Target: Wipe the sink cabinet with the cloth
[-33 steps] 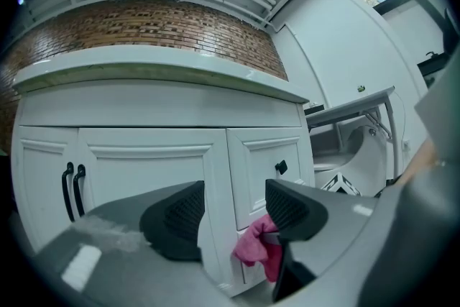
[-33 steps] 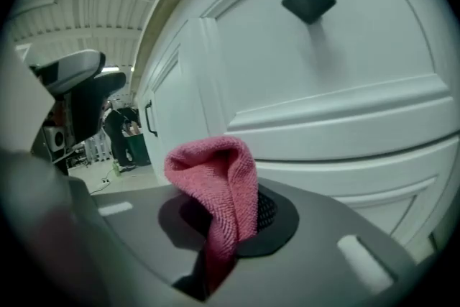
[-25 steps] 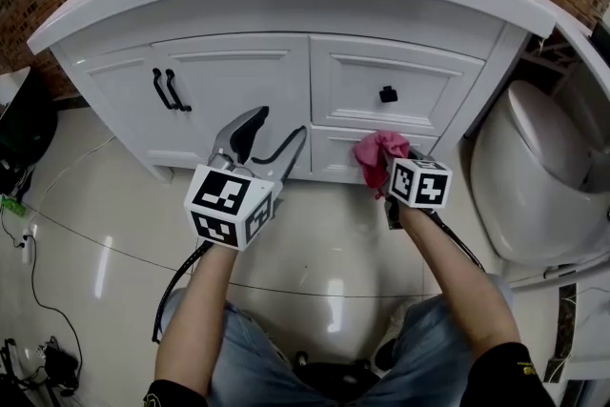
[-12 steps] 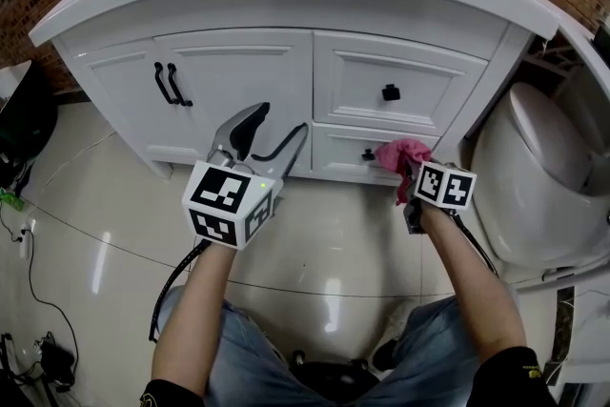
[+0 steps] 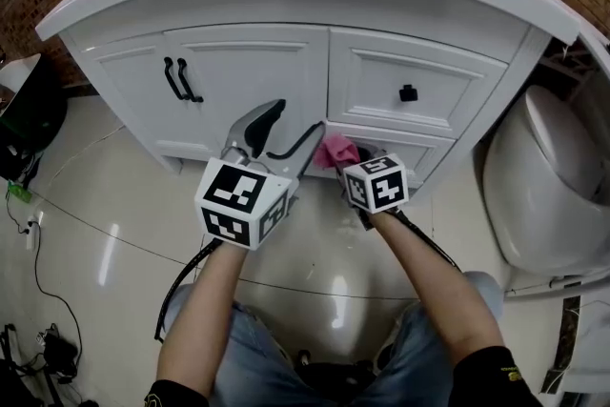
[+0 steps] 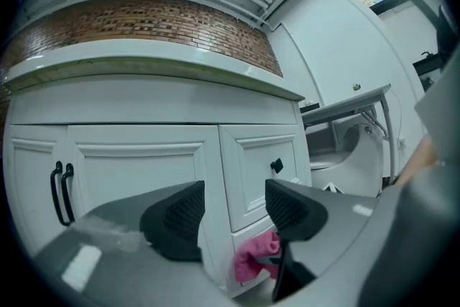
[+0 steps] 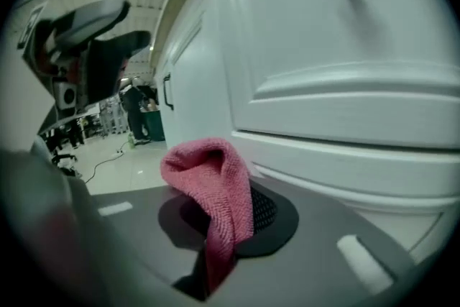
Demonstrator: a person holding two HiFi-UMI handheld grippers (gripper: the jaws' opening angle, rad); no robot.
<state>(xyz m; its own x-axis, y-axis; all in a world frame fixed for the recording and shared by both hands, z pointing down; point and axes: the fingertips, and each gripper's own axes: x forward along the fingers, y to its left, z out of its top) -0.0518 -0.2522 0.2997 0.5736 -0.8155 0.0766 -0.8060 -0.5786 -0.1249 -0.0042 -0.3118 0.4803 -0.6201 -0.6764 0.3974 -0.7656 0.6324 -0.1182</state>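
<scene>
We hold our right gripper (image 5: 345, 159) clamped on the pink cloth (image 5: 334, 150) at the lower drawer (image 5: 402, 142) of the white sink cabinet (image 5: 248, 62), 8 o'clock from the upper knob (image 5: 408, 92), while our left gripper (image 5: 286, 131), jaws apart and empty, hovers at the cloth's 9 o'clock.

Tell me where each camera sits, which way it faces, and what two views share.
Head view: on the person's head, facing steeply down at the sink cabinet; forearms, left gripper, right gripper show.
Left gripper view: on that gripper, facing the cabinet front; open jaws show.
Right gripper view: on that gripper, near a drawer; jaws clamp the pink cloth.
Shared: all three show the cloth.
</scene>
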